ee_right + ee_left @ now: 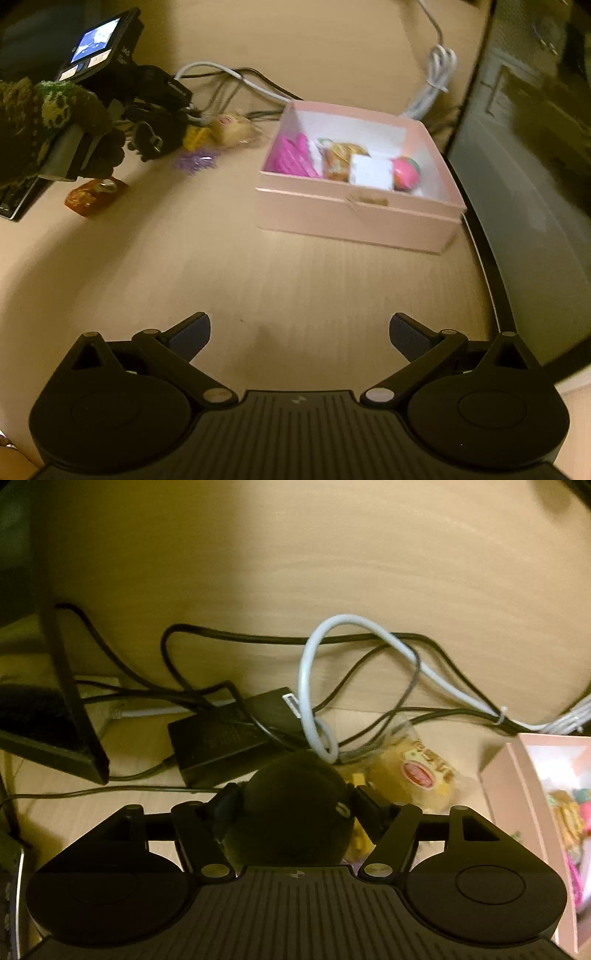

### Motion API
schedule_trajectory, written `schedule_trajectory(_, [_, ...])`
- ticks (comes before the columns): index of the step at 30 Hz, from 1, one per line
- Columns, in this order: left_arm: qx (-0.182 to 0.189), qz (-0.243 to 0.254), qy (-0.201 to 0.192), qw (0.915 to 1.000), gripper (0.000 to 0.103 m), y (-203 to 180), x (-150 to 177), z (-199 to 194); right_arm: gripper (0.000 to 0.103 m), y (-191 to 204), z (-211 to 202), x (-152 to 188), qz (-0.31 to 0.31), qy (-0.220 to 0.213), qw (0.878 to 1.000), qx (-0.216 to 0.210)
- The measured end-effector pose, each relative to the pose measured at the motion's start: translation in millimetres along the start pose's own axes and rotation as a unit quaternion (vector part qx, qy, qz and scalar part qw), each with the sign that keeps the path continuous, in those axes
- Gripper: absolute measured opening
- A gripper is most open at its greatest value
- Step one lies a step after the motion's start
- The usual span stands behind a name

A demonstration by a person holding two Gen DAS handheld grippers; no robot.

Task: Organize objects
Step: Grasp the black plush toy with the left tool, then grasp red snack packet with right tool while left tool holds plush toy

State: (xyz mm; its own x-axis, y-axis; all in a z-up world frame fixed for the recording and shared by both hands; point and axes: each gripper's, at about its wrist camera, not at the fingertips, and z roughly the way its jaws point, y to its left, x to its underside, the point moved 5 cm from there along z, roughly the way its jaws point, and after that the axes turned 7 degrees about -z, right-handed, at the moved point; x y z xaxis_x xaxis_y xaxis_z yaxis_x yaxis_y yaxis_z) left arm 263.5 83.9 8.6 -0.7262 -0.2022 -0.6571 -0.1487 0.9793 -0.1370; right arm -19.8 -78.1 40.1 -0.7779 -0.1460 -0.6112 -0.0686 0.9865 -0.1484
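- My left tool (291, 808) has a dark ball (295, 812) between its jaws; the pads look to sit at the ball's sides, but shadow hides whether they press, so I cannot tell if it is gripped.
- My right tool (299, 332) stands wide and empty over bare desk (258, 273), in front of the pink box (354, 218).
- The box already holds pink pieces, a wrapped snack, a white card and a round pink-green thing.
- Still loose on the desk: a wrapped bun (417, 771), a yellow piece (195, 138), a purple tinsel bit (195, 160) and an orange wrapper (92, 194), all left of the box.
- Risk one: the ball is round and dark. If the left jaws are slack, it could roll out toward the cables (317, 686) and the black adapter (236, 734) just behind it.
- Risk two: a white cable loop lies right at the ball's far side. Reaching further with the left tool could snag it and drag the adapter.
- Risk three: the bun's wrapper is thin and slippery; a pinch on the film alone would likely slide off.
- Risk four: the box is light card near the desk's right edge; a knock from my right tool could shove it.
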Motion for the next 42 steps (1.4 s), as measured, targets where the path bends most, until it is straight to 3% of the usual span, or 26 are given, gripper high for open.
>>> schedule_trajectory(10, [-0.006,-0.035,0.016,0.9992,0.071,23,10,-7,0.103,-7,2,0,-0.002,0.003,1.000,0.005])
schedule_trajectory(20, [0.116,-0.073,0.051,0.9893,0.069,22,68,-84,0.103,11,9,-14,-0.025,-0.016,0.999,-0.032])
schedule_trajectory(26, [0.158,-0.094,0.064,0.9809,0.069,33,110,-141,0.103,35,13,-20,-0.044,-0.034,0.996,-0.069])
schedule_trajectory(35, [0.104,-0.155,0.028,0.9821,0.069,110,133,-202,0.103,79,34,-41,-0.102,-0.060,0.985,-0.129])
schedule_trajectory(39, [0.065,-0.180,0.006,0.9814,0.070,148,136,-225,0.103,113,40,-61,-0.152,-0.079,0.973,-0.157])
schedule_trajectory(42, [0.048,-0.211,-0.003,0.9764,0.069,173,144,-239,0.103,140,47,-77,-0.192,-0.092,0.961,-0.175])
